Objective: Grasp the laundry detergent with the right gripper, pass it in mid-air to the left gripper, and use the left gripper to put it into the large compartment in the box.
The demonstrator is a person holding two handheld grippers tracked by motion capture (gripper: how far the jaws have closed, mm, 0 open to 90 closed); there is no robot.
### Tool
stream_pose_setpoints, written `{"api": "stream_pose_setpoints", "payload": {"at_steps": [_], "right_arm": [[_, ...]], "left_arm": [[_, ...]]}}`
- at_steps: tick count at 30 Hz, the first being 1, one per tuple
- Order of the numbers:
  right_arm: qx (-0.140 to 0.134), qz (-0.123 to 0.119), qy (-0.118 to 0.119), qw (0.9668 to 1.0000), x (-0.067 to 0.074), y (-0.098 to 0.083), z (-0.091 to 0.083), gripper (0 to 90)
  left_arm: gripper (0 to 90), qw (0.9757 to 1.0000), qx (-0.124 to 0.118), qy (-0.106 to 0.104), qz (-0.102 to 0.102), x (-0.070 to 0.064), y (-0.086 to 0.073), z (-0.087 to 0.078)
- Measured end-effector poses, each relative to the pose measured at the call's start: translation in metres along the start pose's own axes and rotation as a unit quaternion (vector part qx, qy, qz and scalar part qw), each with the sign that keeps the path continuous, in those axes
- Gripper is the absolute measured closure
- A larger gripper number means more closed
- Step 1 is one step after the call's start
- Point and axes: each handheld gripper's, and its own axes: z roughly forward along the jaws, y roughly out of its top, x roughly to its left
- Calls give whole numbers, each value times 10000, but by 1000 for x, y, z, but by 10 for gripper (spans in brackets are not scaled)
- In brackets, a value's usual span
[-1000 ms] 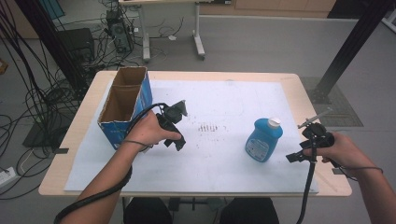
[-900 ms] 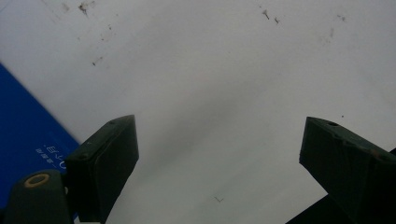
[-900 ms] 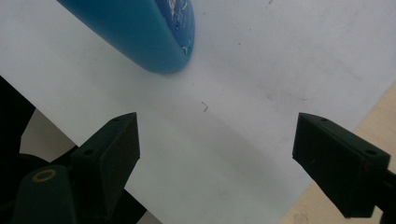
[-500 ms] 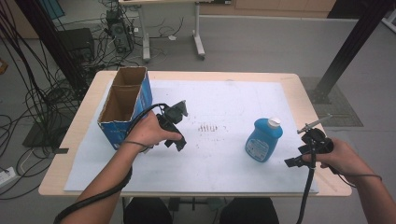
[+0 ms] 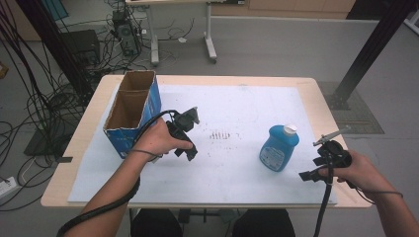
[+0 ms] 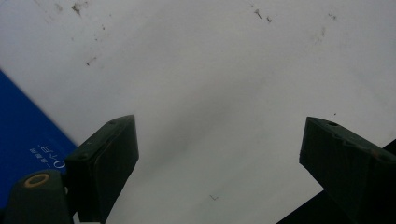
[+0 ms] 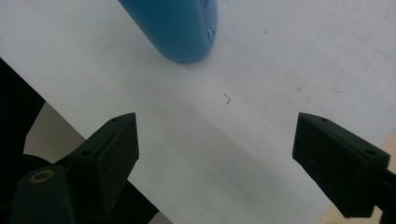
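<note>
A blue bottle with a white cap (image 5: 278, 147) stands upright on the white sheet (image 5: 237, 173), right of the middle. My right gripper (image 5: 307, 174) hovers just right of it near the front edge, open and empty. In the right gripper view the bottle's base (image 7: 180, 28) sits ahead of the wide-apart jaws of my right gripper (image 7: 215, 149). My left gripper (image 5: 187, 153) is held beside an open blue cardboard box (image 5: 132, 111), pointing down at the sheet. The left gripper view looks past my left gripper (image 6: 219, 154), open with nothing between its jaws, and shows the box's blue side (image 6: 28, 140) at the left.
The wooden table (image 5: 326, 98) carries the white sheet, with a patch of small dark marks (image 5: 220, 134) at its middle. Cables and equipment (image 5: 123, 34) lie on the floor behind, and a black post (image 5: 365, 49) stands at the far right.
My right hand and gripper have drifted slightly down and to the right, toward the front edge. The left hand, the bottle and the box have kept still.
</note>
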Motion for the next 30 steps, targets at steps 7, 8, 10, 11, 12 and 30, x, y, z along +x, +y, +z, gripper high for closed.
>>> {"api": "stream_pose_setpoints", "payload": {"at_steps": [7, 8, 10, 11, 12, 30], "right_arm": [[-101, -43, 75, 9999, 3, -5, 6, 137], [-127, -42, 87, 9999, 4, -6, 6, 131], [-181, -56, 91, 9998, 4, -7, 8, 130], [-199, -46, 109, 9997, 4, -8, 10, 130], [-224, -65, 116, 9997, 4, -9, 11, 130], [-537, -67, 209, 9983, 9, -17, 25, 100]], "left_arm": [[120, 10000, -2, -10, -7, -1, -1, 0], [120, 10000, 6, -11, -4, -2, -1, 0], [120, 10000, 23, -15, 15, -2, -1, 0], [120, 10000, 24, -18, 15, -2, -1, 0], [120, 10000, 28, -18, 16, -3, 0, 0], [120, 10000, 68, -14, -2, -1, -2, -1]]}}
